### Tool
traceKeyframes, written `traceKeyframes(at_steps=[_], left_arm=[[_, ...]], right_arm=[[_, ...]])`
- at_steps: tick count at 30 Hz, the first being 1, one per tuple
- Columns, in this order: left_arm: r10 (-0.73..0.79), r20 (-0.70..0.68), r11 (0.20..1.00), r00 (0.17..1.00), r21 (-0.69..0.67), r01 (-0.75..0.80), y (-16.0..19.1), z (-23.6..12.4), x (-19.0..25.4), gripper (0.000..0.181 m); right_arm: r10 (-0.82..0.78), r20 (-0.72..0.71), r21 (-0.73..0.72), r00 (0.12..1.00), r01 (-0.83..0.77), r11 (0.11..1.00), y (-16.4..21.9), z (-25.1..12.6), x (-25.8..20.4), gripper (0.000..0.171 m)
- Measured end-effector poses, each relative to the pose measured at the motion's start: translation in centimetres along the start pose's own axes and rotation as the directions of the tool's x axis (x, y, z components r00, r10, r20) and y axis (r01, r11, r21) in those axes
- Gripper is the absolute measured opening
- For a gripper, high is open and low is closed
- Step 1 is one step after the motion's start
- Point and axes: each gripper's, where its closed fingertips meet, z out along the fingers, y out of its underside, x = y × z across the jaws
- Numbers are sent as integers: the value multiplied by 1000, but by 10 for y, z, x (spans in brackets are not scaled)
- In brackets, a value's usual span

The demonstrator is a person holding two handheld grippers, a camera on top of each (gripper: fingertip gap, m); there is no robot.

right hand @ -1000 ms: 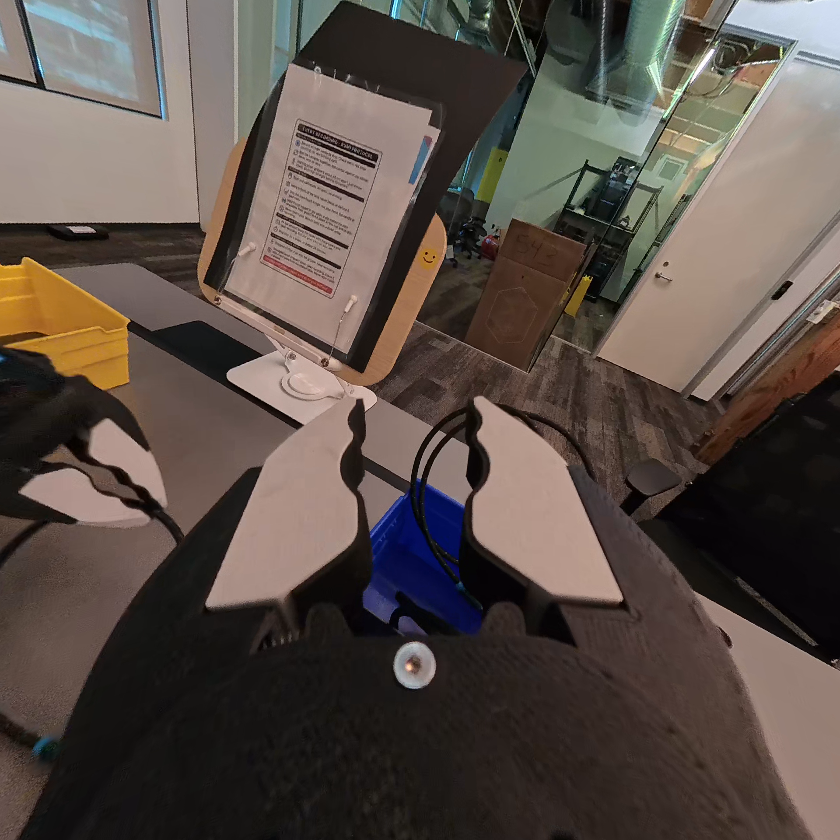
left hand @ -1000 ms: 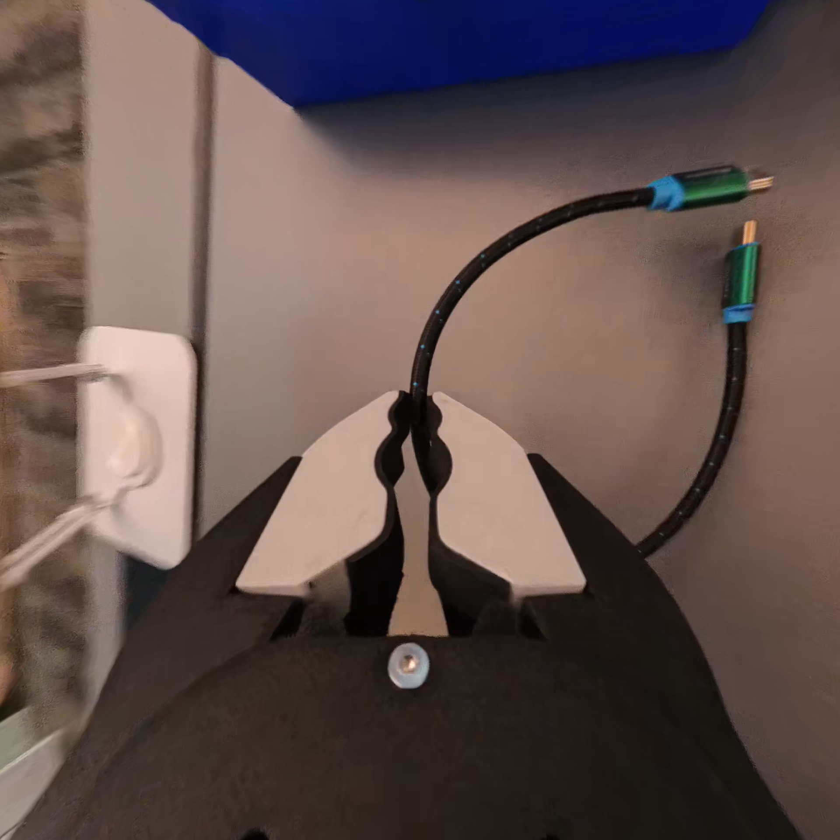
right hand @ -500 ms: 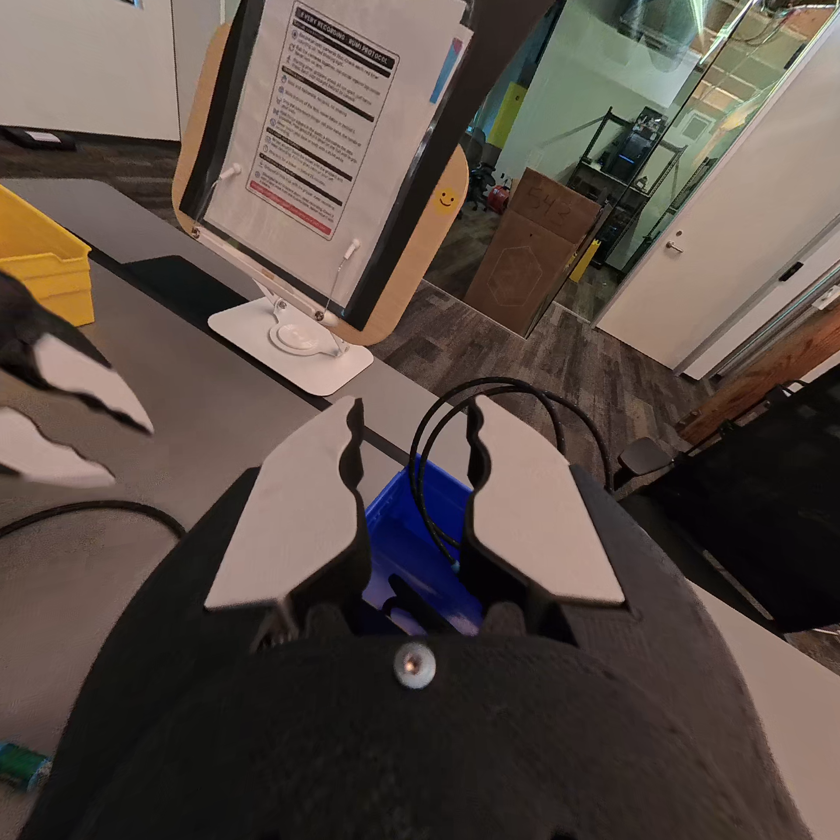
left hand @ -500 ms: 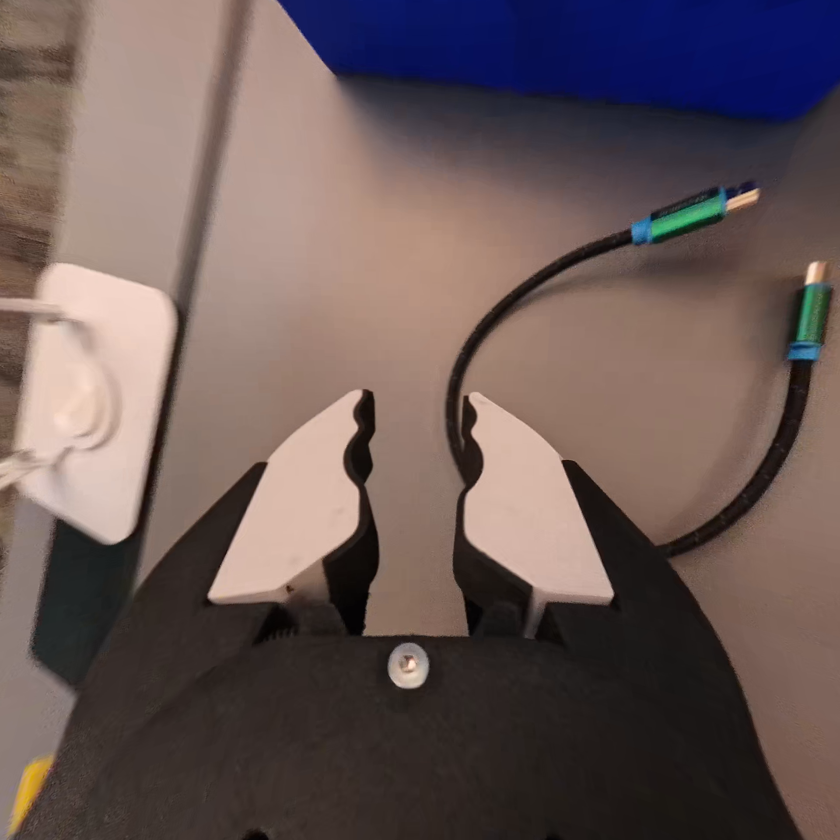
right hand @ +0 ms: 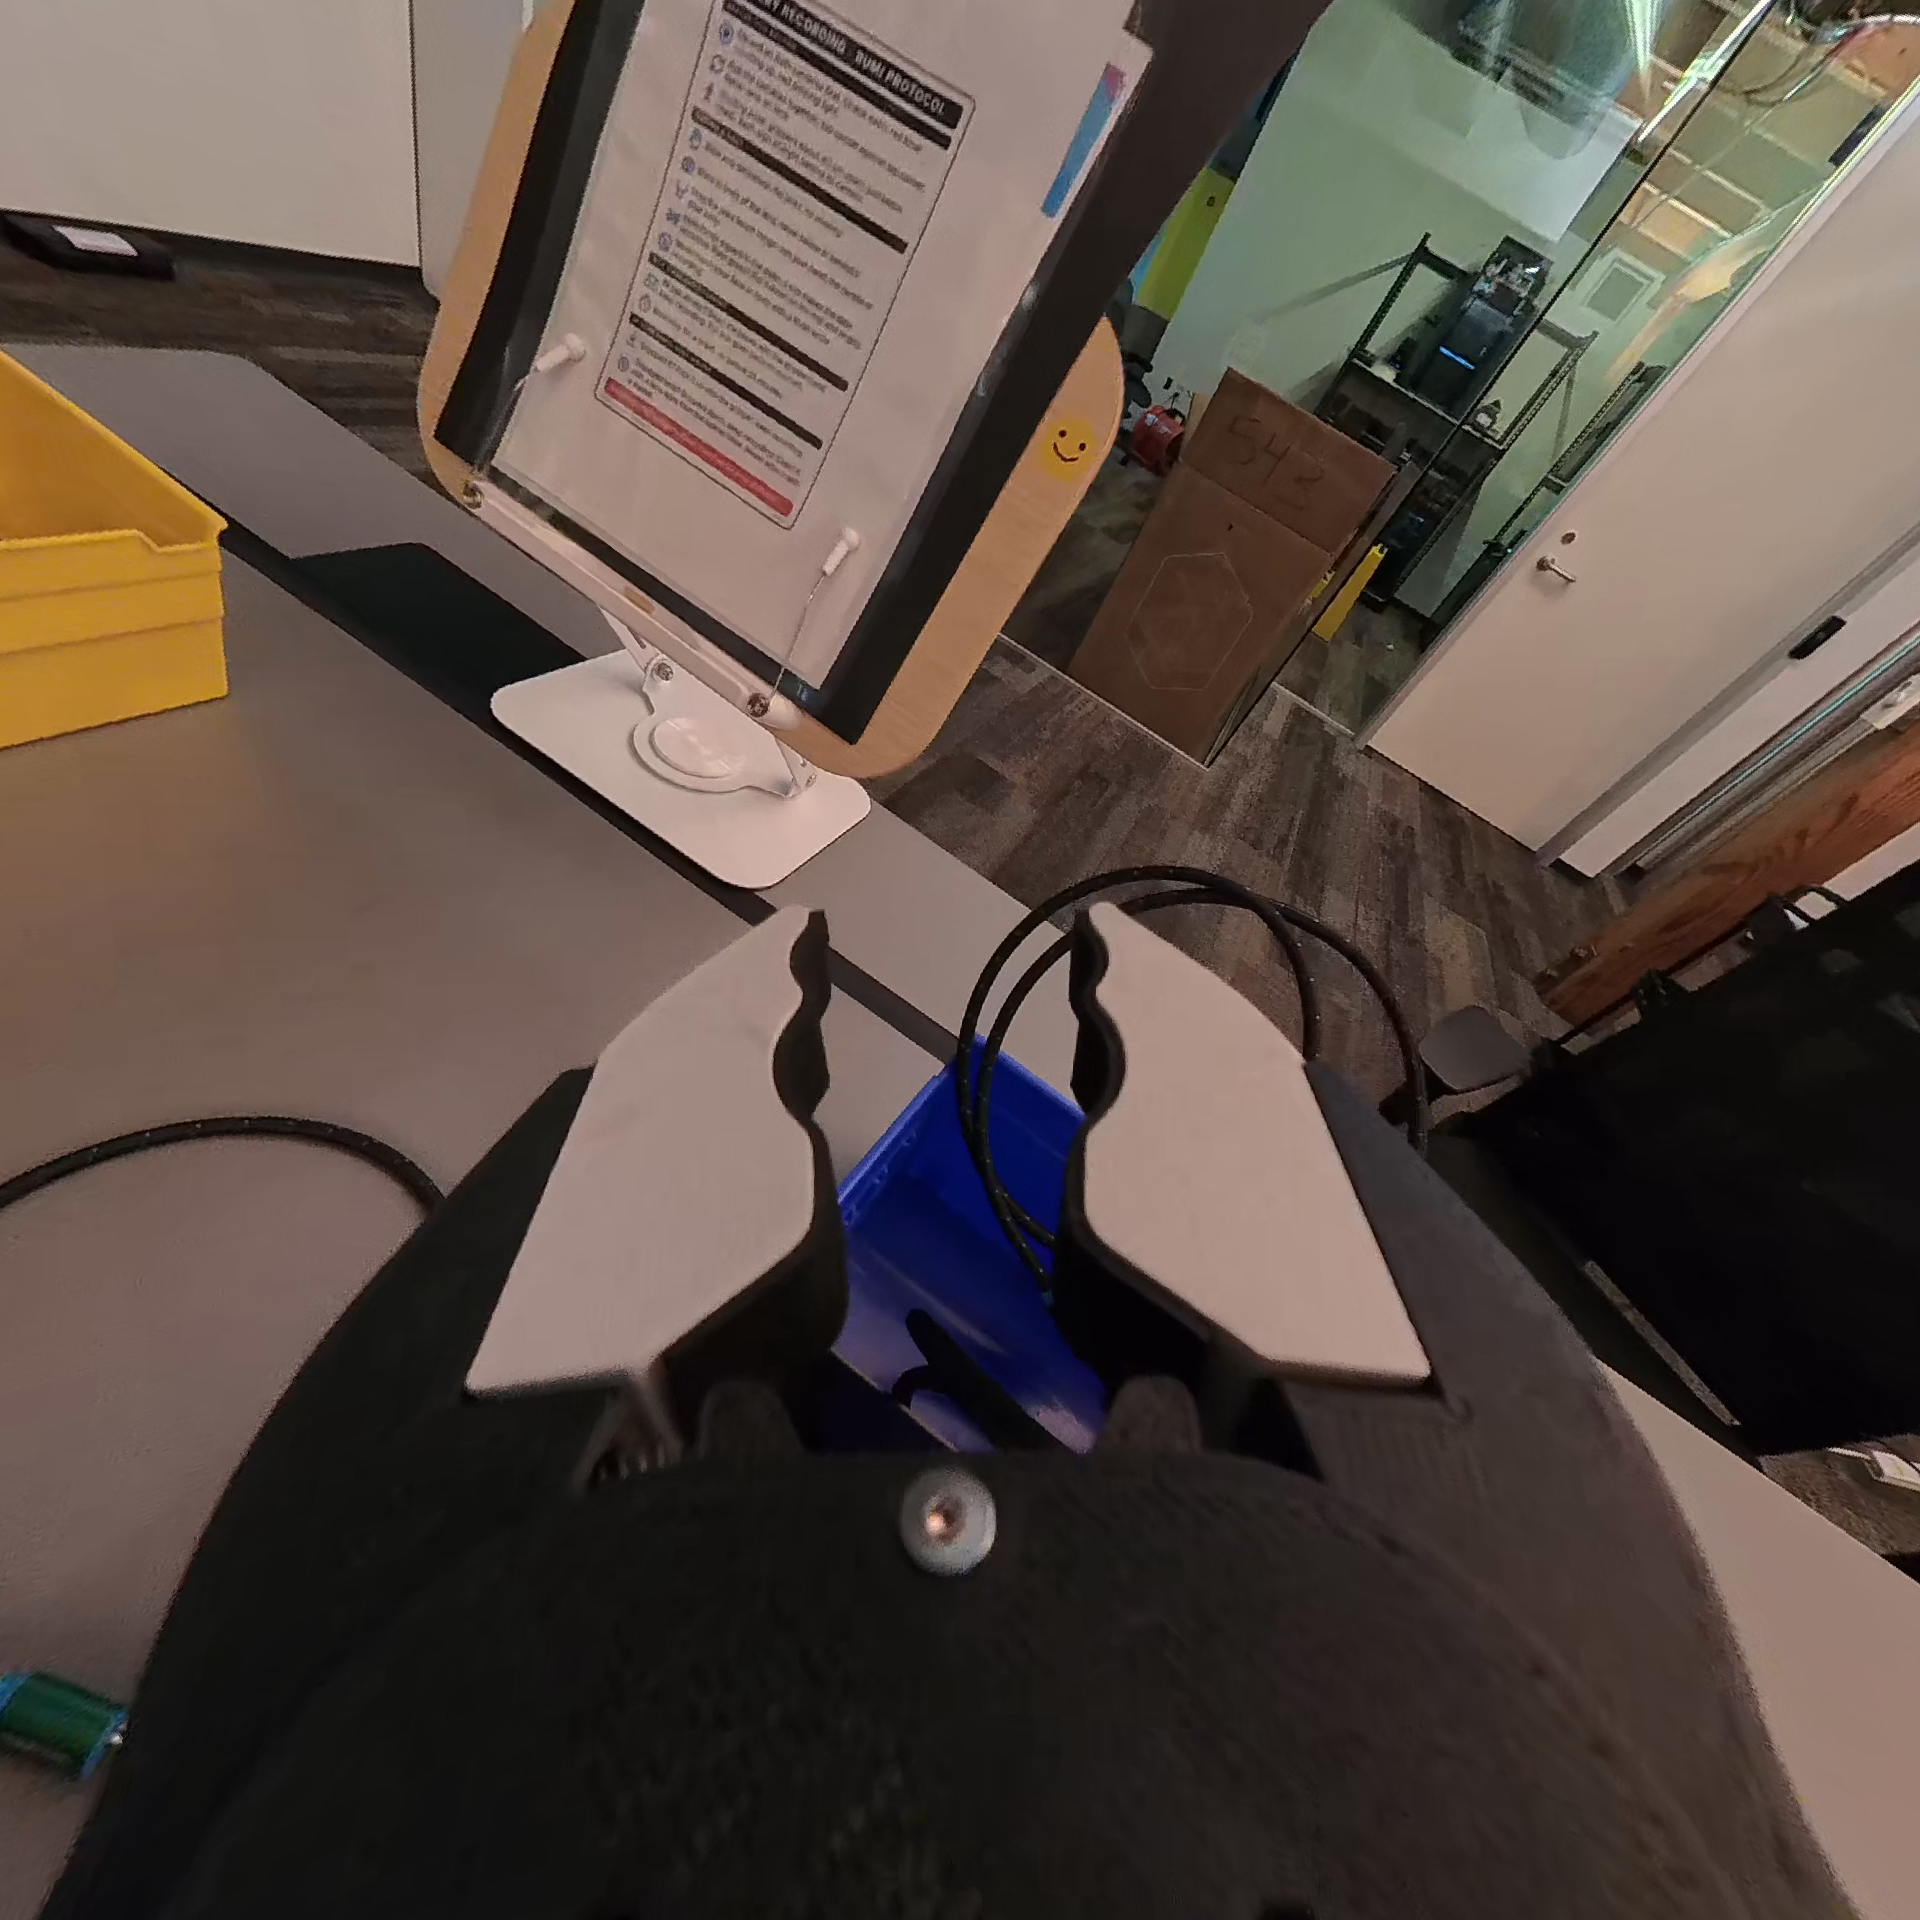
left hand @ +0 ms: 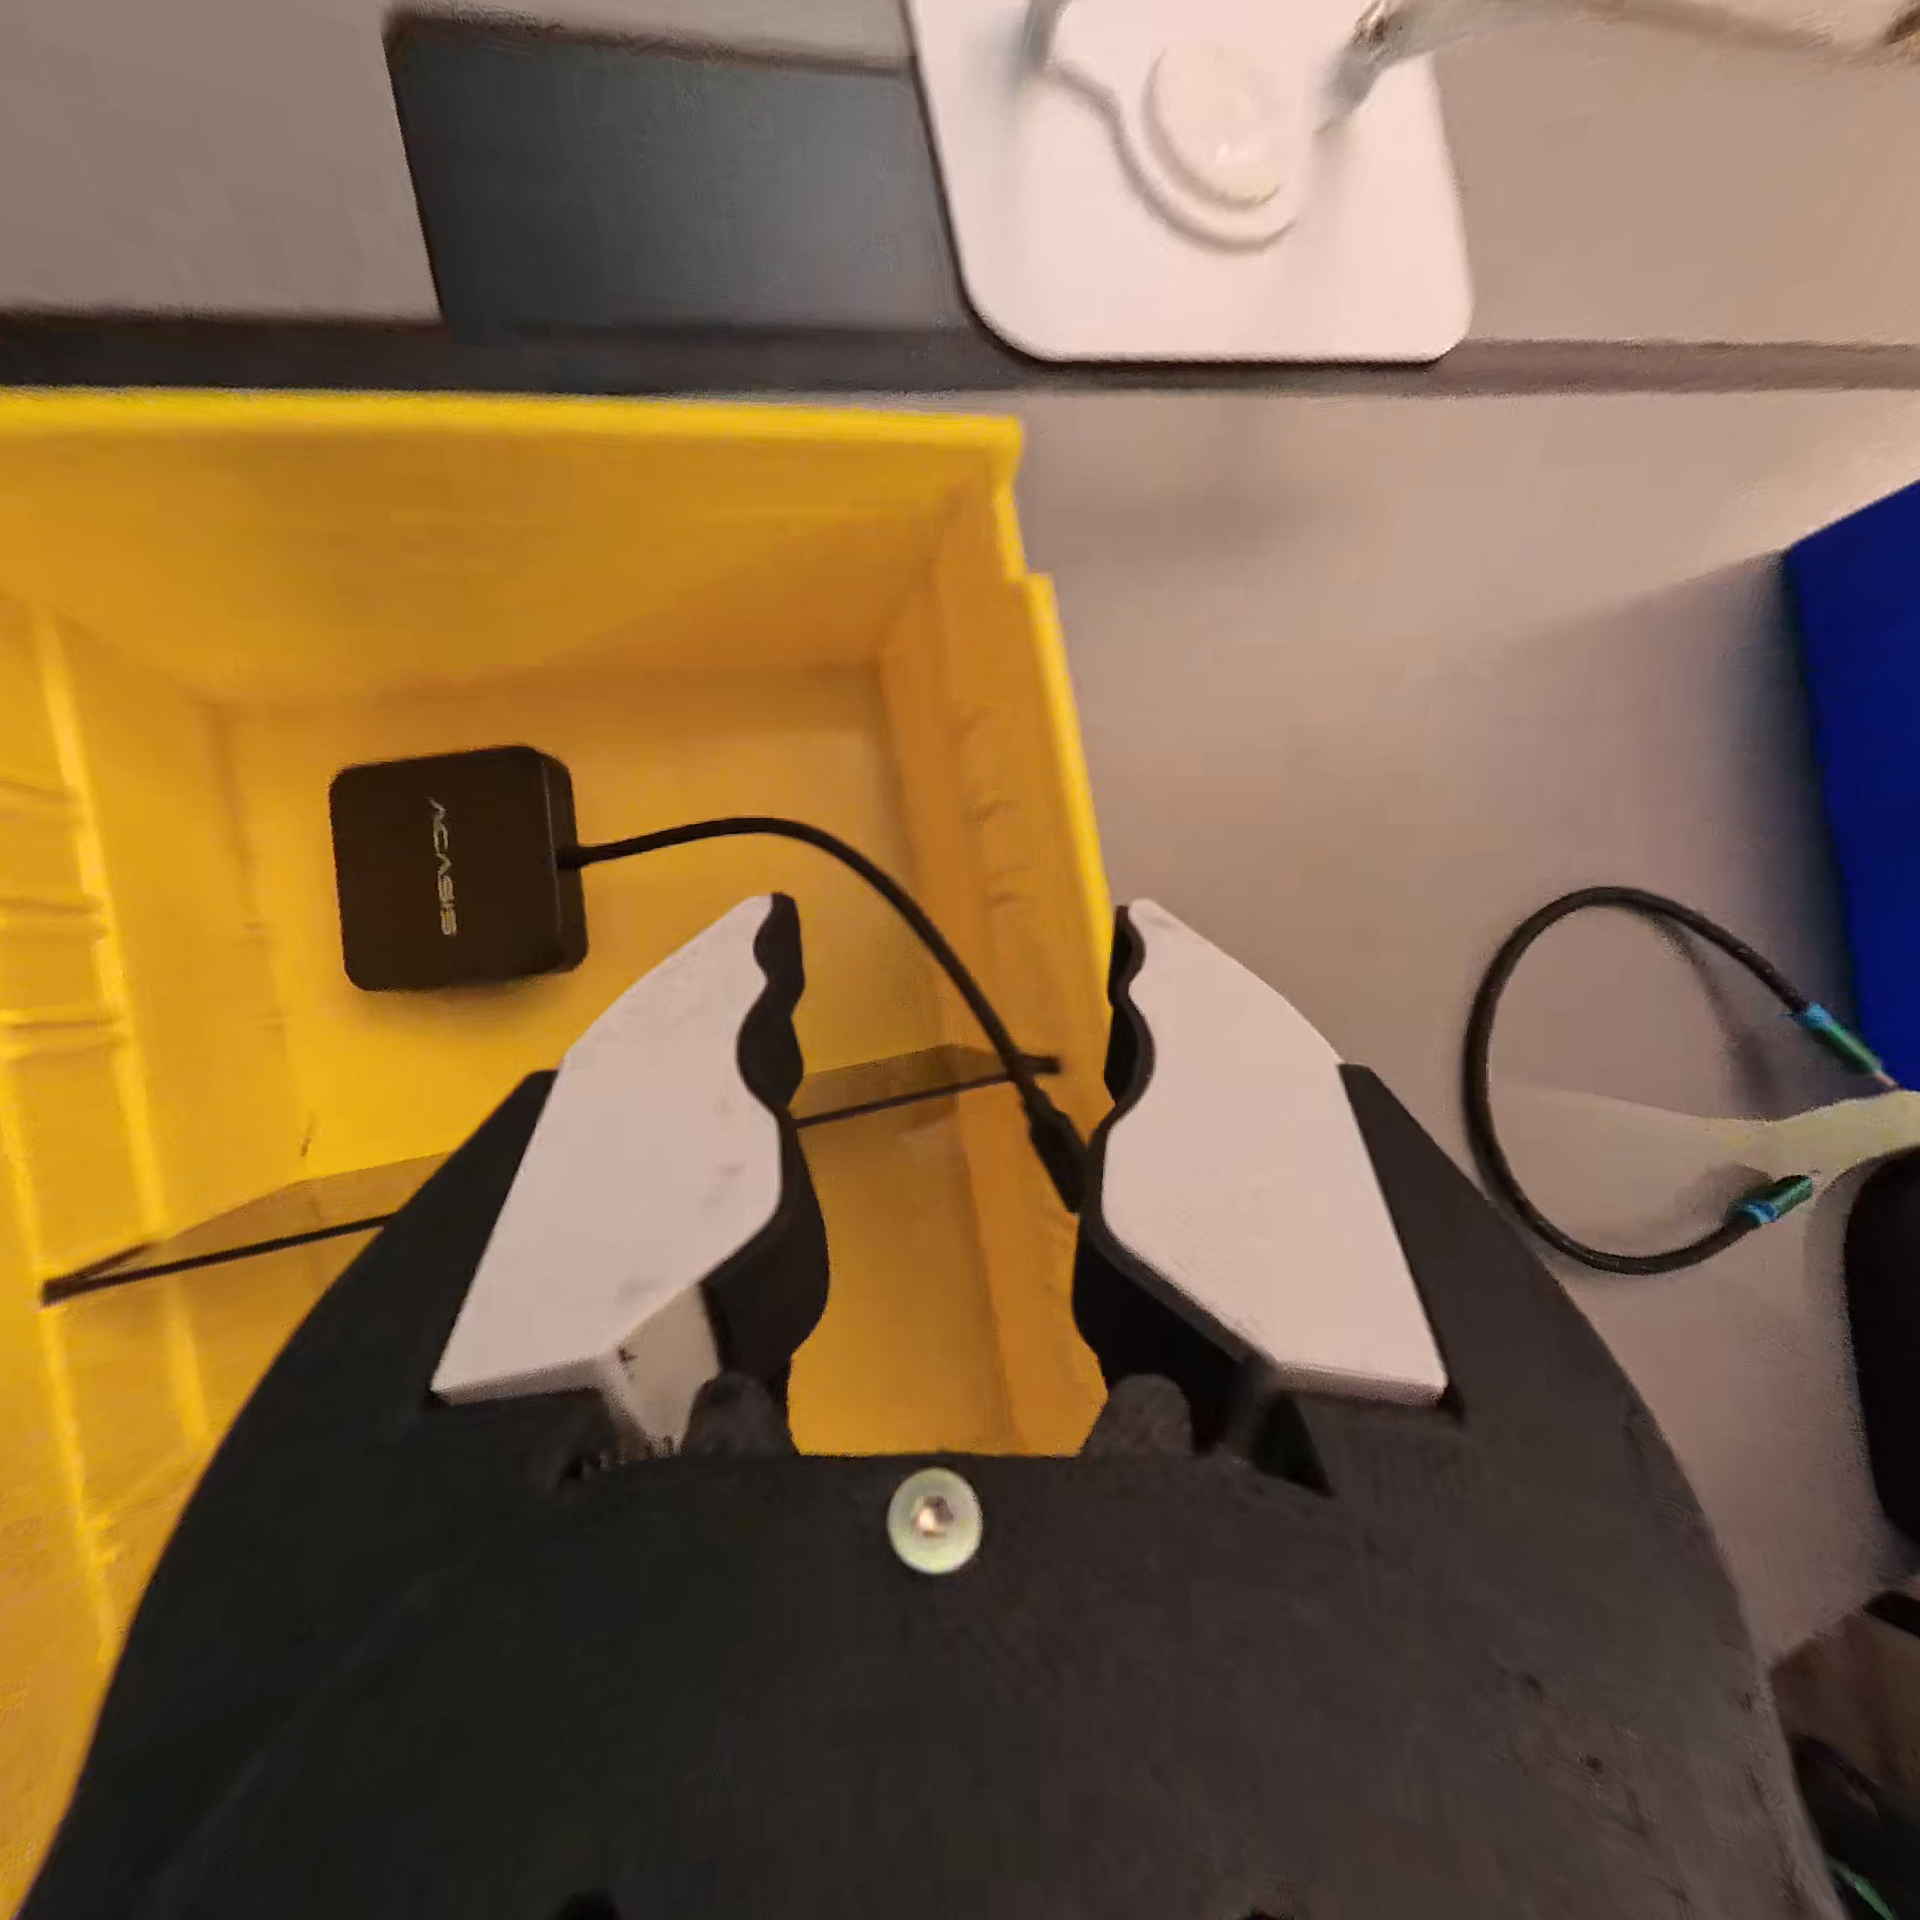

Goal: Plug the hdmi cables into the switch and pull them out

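Note:
The black switch box [left hand: 452, 868] lies in the yellow bin [left hand: 987, 644], and its thin black lead [left hand: 904, 925] runs toward me. My left gripper [left hand: 951, 914] is open and empty, above the bin's right side. The braided HDMI cable [left hand: 1481, 1049] with green plugs [left hand: 1779, 1205] lies curled on the grey table to the right, free of both grippers. My right gripper [right hand: 945, 925] is open and empty above the blue bin [right hand: 935, 1174], which holds looped black cables [right hand: 977, 1049]. The HDMI cable [right hand: 260, 1127] also shows at the left of the right wrist view.
A document stand [right hand: 748, 312] on a white base [right hand: 686, 758] stands at the table's far edge, beside a black pad [left hand: 665, 166]. The blue bin [left hand: 1860, 727] sits right of the HDMI cable. A pale finger [left hand: 1766, 1138] of the right gripper reaches over the cable's plugs.
My left gripper opened and let go of the HDMI cable, which now lies on the table. It then swung left over the yellow bin. The right gripper stayed open above the blue bin.

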Motion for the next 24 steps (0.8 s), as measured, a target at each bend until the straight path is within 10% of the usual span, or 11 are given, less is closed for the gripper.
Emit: traceKeyframes(at_steps=[15,24], left_arm=[[22,-26,967,999,-255,-28,29,43,-8,11],[222,-77,972,972,97,-214,-7,-61,42,4]], right_arm=[[-14,4,-25,1000,14,1000,6,1,1,46],[-19,12,-18,1000,19,1000,5,2,-2,46]])
